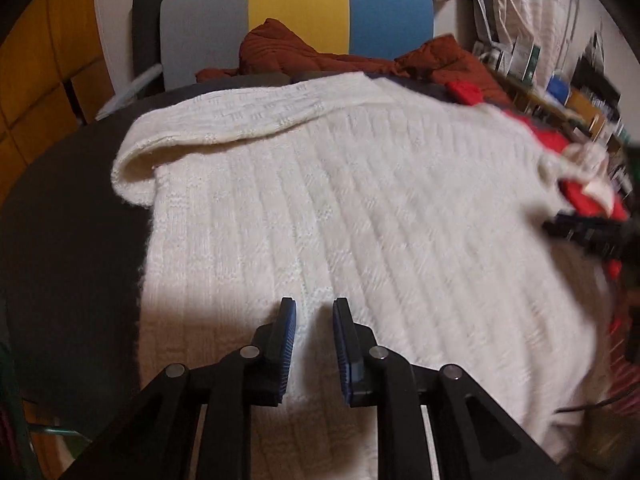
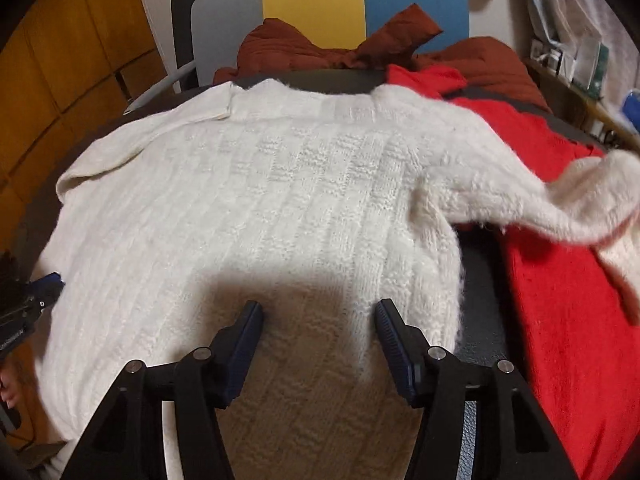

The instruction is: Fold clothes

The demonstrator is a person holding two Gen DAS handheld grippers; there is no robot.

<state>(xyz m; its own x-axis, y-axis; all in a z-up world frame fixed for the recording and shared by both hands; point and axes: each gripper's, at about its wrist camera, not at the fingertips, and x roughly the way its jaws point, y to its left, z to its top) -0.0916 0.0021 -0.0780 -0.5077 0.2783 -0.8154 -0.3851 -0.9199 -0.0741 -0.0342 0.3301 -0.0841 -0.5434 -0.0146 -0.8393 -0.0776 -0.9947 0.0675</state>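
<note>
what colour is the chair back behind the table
The chair back has three panels: grey, yellow, blue. Left wrist view shows it best.

Left gripper (image 1: 314,312), seen from its own wrist cam: two black fingers w/ blue ribbed pads, angled downward, jaws a narrow gap apart, nothing between them. Pads not pressing on anything.

Right gripper (image 2: 319,314), own wrist cam: same black fingers, blue pads, also angled downward, jaws much wider apart than the left's, nothing clamped.

Each gripper shows at the edge of the other's view: right one blurred at far right of left cam, left one at far left of right cam. They sit well apart.
</note>
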